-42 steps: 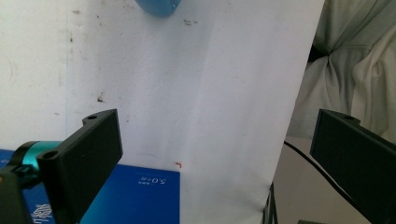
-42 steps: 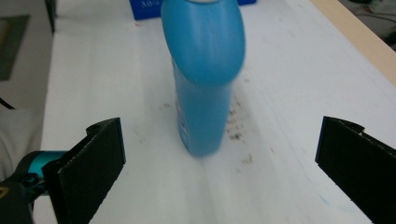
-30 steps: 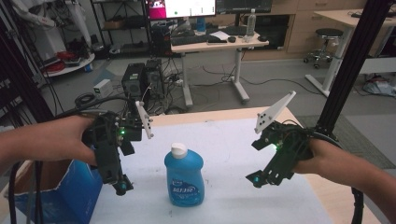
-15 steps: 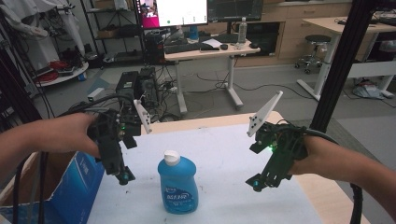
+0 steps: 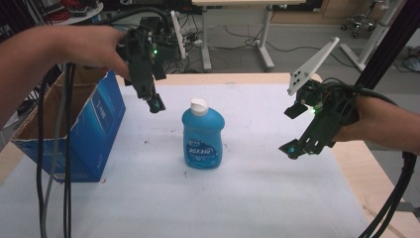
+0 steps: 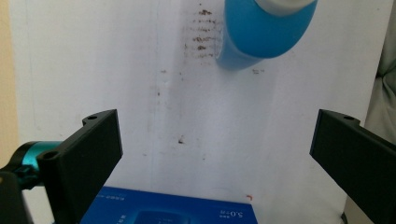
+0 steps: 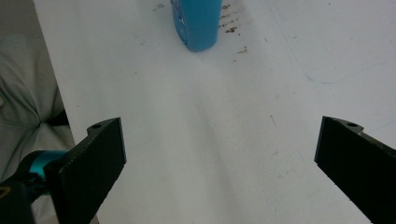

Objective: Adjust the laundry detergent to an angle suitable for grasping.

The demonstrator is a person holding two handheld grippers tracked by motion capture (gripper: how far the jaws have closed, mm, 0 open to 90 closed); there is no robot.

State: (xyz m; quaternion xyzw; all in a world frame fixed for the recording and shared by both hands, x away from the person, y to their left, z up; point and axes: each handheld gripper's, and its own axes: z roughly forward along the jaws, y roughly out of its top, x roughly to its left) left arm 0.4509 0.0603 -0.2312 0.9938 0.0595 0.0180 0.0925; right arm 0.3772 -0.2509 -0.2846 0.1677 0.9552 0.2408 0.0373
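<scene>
Left gripper [image 5: 154, 101], jaws spread wide and empty, hangs above and just left of the blue bottle [image 5: 201, 135]. Right gripper [image 5: 292, 148], jaws likewise wide and empty, is held well to the bottle's right. The bottle, white-capped, stands upright on the white table cover [image 5: 247, 198]; an open blue carton [image 5: 94, 129] sits to the bottle's left.

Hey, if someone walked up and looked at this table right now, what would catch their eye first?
Most likely the blue bottle with its white cap, standing upright in the middle of the white table cover. Next, the two black grippers held above it, the left gripper and the right gripper, both open and holding nothing. A blue cardboard box sits at the table's left edge.
</scene>
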